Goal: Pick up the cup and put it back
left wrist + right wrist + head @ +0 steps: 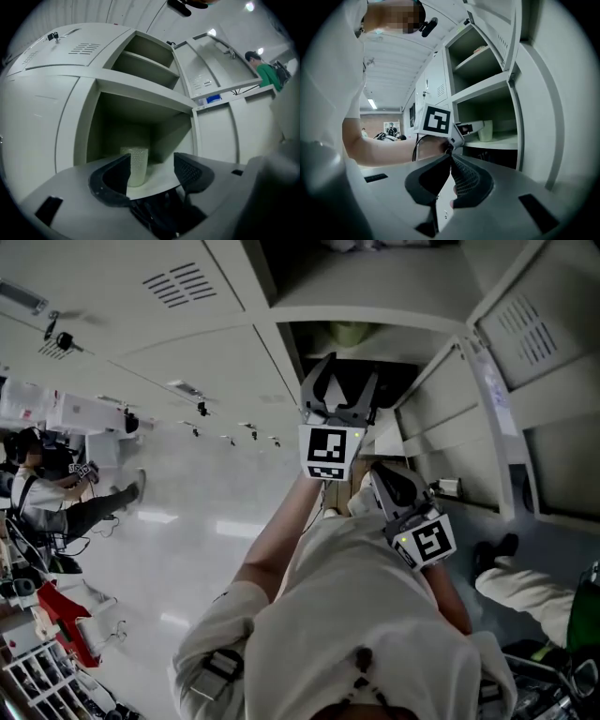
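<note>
A pale translucent textured cup [138,165] stands upright on the shelf [161,180] of an open locker compartment. My left gripper [152,161] is open in front of it. The cup shows past the left jaw's tip, which hides its left edge; neither pad presses on it. In the right gripper view the cup [485,130] sits on the shelf just beyond the left gripper [471,127]. In the head view the left gripper [345,381] reaches into the locker toward the cup [352,332]. My right gripper [451,164] is shut on nothing and held lower [394,486], near the person's body.
Grey lockers [197,362] surround the compartment, with another open shelf [140,65] above it. The locker door [220,65] hangs open at the right. A person in green [267,70] stands beyond it. Another person [56,484] and equipment are across the floor.
</note>
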`<control>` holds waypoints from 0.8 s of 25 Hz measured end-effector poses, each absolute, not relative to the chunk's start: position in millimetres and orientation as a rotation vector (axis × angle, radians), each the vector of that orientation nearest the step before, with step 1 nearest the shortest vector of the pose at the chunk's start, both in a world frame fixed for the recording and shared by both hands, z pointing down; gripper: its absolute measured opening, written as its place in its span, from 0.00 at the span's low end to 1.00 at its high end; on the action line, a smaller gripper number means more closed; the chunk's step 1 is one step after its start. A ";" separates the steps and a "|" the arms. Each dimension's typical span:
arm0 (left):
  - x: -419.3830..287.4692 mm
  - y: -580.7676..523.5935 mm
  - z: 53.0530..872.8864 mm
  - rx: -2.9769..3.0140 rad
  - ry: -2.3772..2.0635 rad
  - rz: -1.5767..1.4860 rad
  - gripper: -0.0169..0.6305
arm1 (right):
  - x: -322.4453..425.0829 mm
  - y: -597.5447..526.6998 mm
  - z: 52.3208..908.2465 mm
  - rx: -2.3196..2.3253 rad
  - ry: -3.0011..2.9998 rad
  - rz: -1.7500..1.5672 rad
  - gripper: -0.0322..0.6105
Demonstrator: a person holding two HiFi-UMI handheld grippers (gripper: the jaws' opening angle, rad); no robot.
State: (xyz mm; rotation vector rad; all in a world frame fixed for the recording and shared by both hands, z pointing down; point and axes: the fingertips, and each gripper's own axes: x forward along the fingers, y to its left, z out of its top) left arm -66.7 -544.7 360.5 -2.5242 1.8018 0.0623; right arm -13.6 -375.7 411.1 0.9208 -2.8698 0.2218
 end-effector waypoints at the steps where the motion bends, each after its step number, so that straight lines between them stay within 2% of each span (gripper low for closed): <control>1: -66.9 -554.3 360.0 -2.510 1.824 0.062 0.47 | -13.0 -379.7 412.2 0.910 -2.869 0.228 0.09; 5: -76.7 -587.6 361.9 -2.448 1.965 0.068 0.57 | -8.7 -385.9 417.4 0.891 -2.864 0.273 0.09; 10: -81.5 -621.0 373.4 -2.394 2.051 -0.008 0.62 | 6.0 -391.9 424.9 0.922 -2.855 0.335 0.09; 18: -86.4 -649.0 384.1 -2.346 2.124 -0.072 0.62 | 27.3 -397.8 429.3 0.998 -2.852 0.405 0.09; 19: -86.7 -649.3 385.3 -2.340 2.128 -0.082 0.56 | 28.4 -397.1 429.0 1.000 -2.854 0.403 0.09; 20: -86.6 -648.9 386.1 -2.339 2.129 -0.087 0.55 | 29.1 -396.4 428.4 1.002 -2.858 0.400 0.09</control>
